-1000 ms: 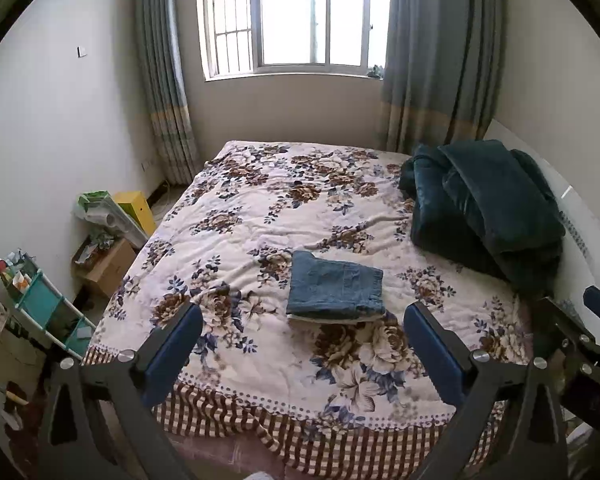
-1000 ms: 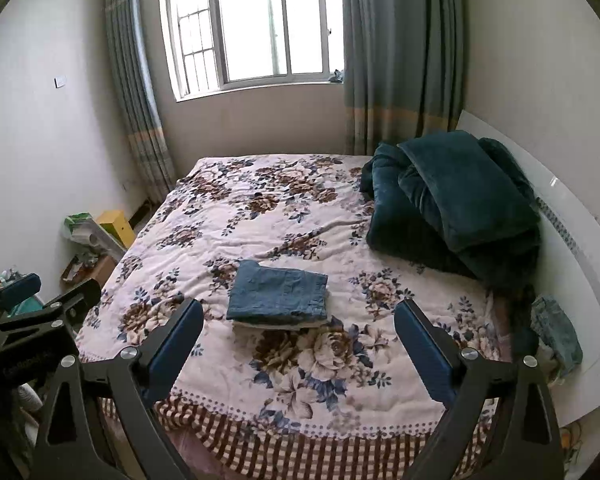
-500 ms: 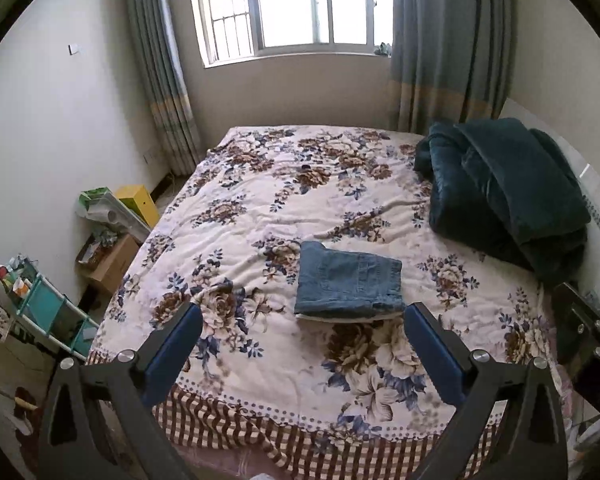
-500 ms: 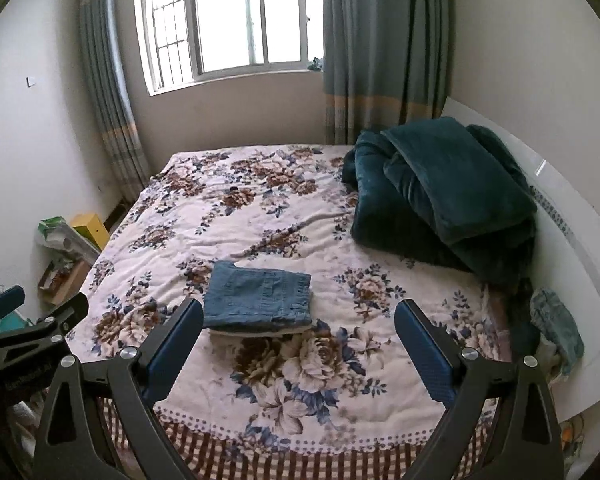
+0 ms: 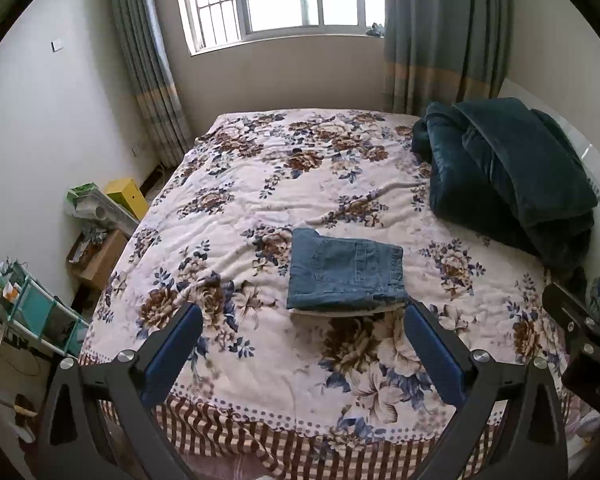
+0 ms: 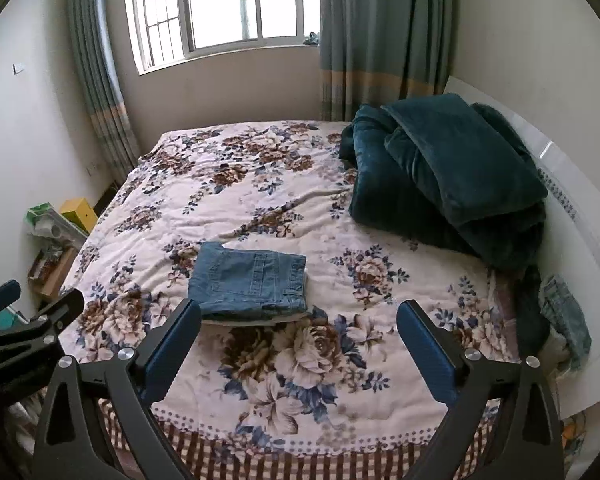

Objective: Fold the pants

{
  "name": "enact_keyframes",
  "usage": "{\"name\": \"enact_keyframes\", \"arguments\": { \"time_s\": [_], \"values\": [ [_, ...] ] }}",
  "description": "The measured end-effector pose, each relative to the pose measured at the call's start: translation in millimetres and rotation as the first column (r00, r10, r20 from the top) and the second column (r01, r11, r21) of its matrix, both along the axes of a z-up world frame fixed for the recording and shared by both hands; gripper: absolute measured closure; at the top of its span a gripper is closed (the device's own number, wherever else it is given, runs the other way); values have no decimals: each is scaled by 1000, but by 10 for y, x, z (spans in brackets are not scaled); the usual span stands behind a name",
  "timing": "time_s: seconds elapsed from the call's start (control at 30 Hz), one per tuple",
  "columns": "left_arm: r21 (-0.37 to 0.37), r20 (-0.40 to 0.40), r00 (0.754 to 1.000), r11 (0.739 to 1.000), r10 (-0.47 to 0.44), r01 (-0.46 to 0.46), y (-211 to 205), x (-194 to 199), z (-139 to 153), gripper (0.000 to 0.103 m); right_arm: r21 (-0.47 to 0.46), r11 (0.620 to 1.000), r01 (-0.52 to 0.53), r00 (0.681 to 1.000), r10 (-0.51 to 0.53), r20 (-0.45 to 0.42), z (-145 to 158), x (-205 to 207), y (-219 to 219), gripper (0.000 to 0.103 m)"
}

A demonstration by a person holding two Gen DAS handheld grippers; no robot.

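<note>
The blue denim pants (image 5: 346, 270) lie folded in a compact rectangle on the floral bedspread (image 5: 284, 184), near the foot of the bed. They also show in the right wrist view (image 6: 252, 282). My left gripper (image 5: 302, 354) is open and empty, held above the bed's foot edge, short of the pants. My right gripper (image 6: 298, 354) is open and empty, just right of the pants and back from them. Neither gripper touches the fabric.
A dark teal blanket (image 6: 452, 180) is piled at the right by the white headboard (image 6: 572, 216). Another denim garment (image 6: 566, 316) hangs at the bed's right edge. Boxes (image 5: 100, 252) and a teal rack (image 5: 32, 312) stand on the floor at the left. A window is beyond.
Both grippers have tilted and drawn slightly closer over the bed, so the pants sit lower and larger in view. The pants have not moved. Both grippers stay open.
</note>
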State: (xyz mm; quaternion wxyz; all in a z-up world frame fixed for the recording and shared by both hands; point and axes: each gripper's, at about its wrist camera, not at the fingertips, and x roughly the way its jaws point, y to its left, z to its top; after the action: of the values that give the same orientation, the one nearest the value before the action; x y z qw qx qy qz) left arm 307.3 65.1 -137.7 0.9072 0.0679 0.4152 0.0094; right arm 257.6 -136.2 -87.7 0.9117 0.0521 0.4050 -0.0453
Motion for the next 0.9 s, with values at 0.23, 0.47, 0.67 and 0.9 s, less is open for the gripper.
{"name": "enact_keyframes", "arguments": {
  "time_s": [0.23,0.47,0.67,0.9],
  "values": [
    [10,2,1000,1000,-5,5,-29,27,-1,0,2,1000,-5,1000,5,-11,-80,42,6,3],
    [13,10,1000,1000,-5,5,-14,62,24,0,6,1000,-10,1000,10,-15,-92,37,15,3],
    [18,16,1000,1000,3,-3,-5,57,43,0,6,1000,-12,1000,12,-12,-89,42,24,3],
    [19,16,1000,1000,6,-6,11,47,48,0,9,1000,-21,1000,21,-5,-63,78,43,3]
  ]
}}
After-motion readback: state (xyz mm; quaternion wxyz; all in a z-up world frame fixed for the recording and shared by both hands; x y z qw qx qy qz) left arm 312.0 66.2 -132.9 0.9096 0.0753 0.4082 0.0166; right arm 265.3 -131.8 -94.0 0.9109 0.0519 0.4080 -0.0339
